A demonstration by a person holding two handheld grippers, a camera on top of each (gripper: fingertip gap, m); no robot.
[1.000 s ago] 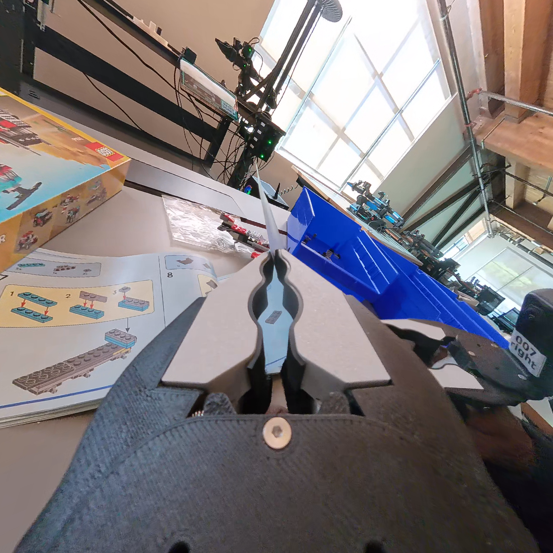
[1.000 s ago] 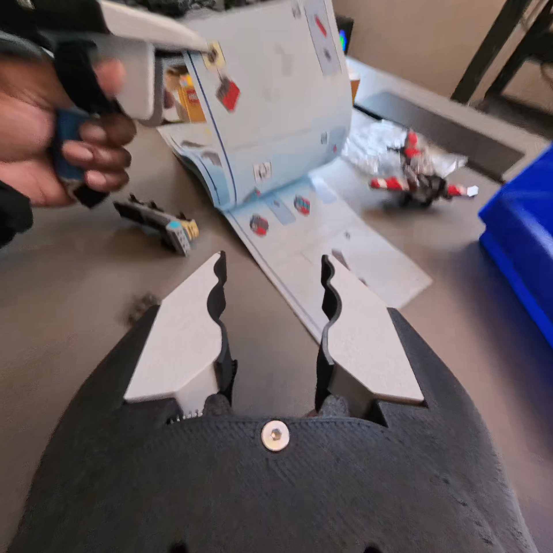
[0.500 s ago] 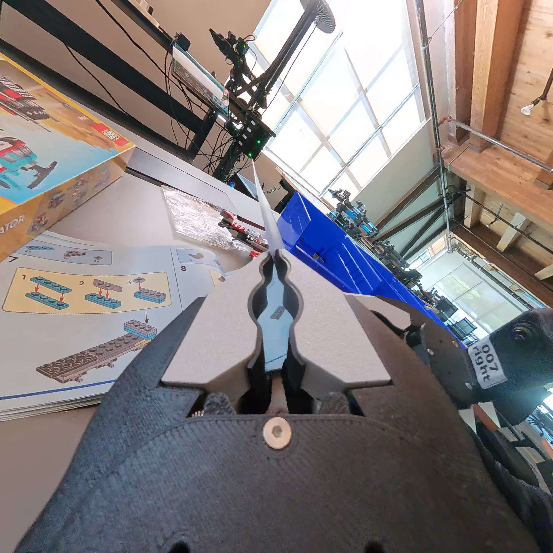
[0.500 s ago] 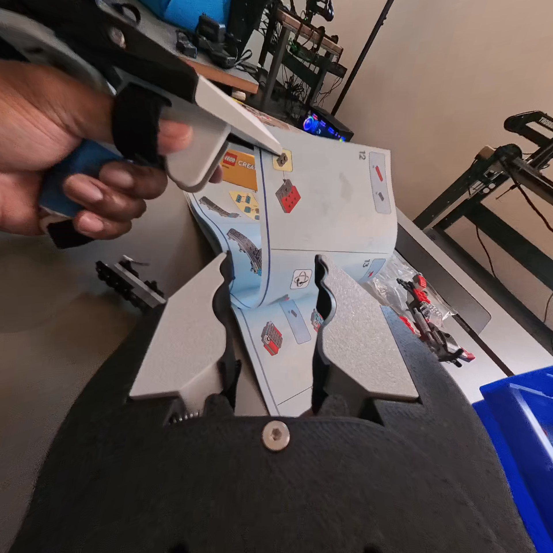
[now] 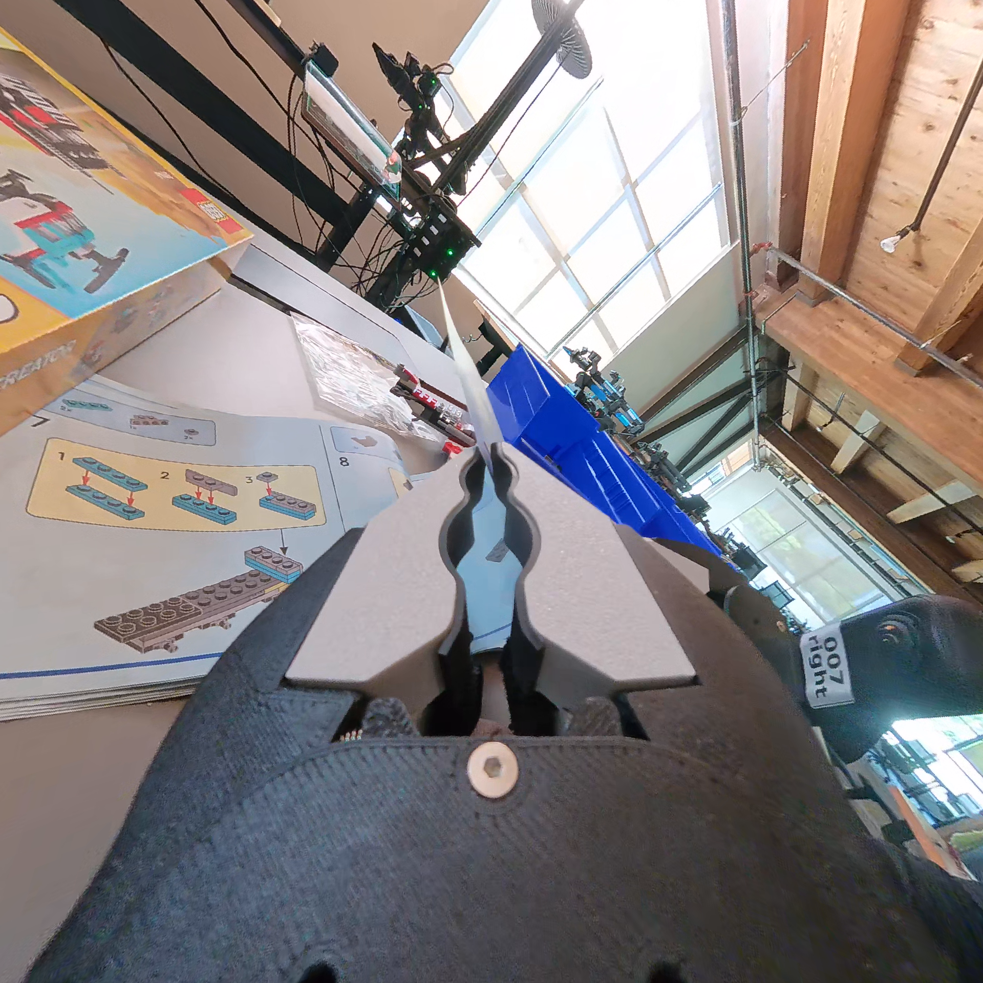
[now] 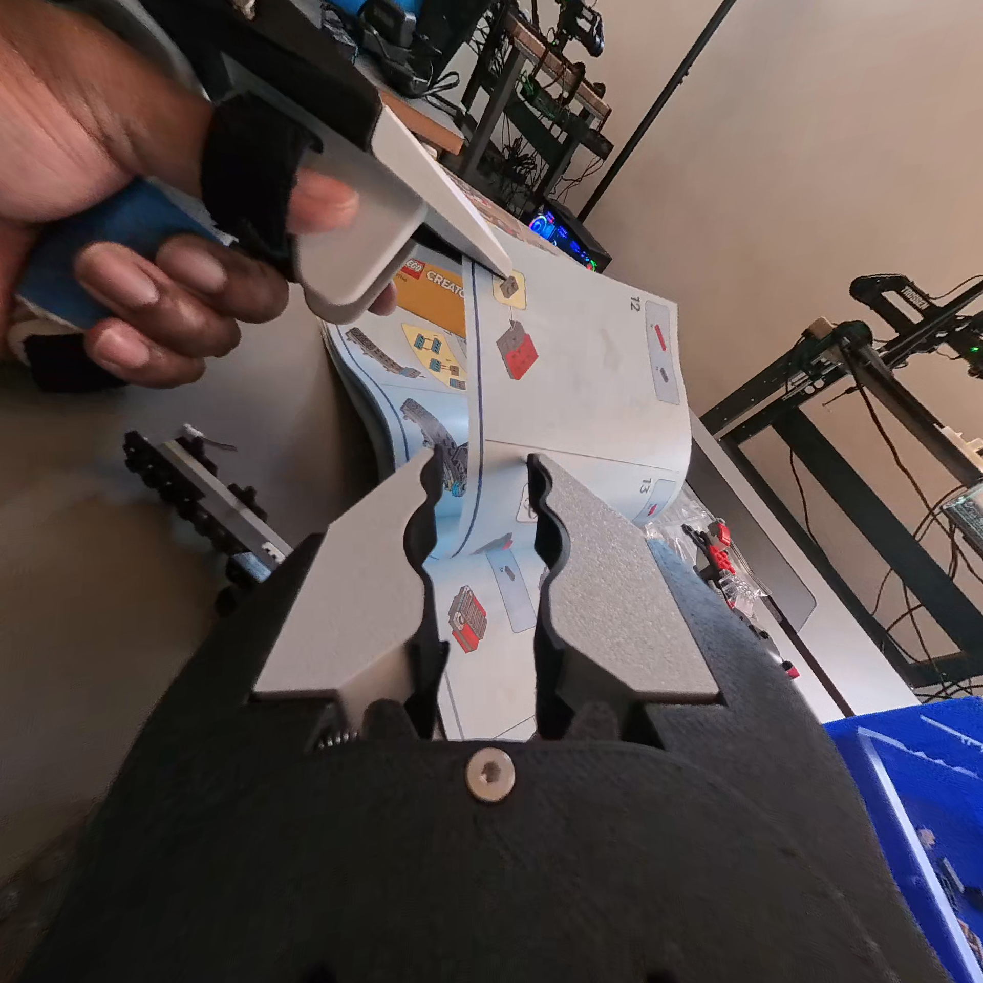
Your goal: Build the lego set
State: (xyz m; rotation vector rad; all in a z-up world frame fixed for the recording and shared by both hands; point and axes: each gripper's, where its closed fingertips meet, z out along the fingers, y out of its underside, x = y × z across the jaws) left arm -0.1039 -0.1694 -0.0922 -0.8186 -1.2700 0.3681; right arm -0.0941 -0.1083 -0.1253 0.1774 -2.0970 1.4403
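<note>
Left tool point(image 5: 492, 452): pressed together, pinching one lifted page point(image 6: 574, 372) of the instruction booklet point(image 5: 159, 532).
Right tool point(image 6: 481, 468): spread, holding nothing, tips just beside the raised page's lower edge.
Booklet: open on the surface point(image 5: 64, 798), page curled upright mid-turn.
Partial lego build point(image 6: 197, 494): dark plate assembly on the surface, left of the booklet.
Loose parts: red and black pieces on a clear bag point(image 6: 718, 553), beyond the booklet.
Blue bin point(image 6: 915, 798): far right.
Lego box point(image 5: 80, 213): behind the booklet.
Risk: thin paper may tear or crease if pulled sideways; several pages could flip together, losing the current step.
</note>
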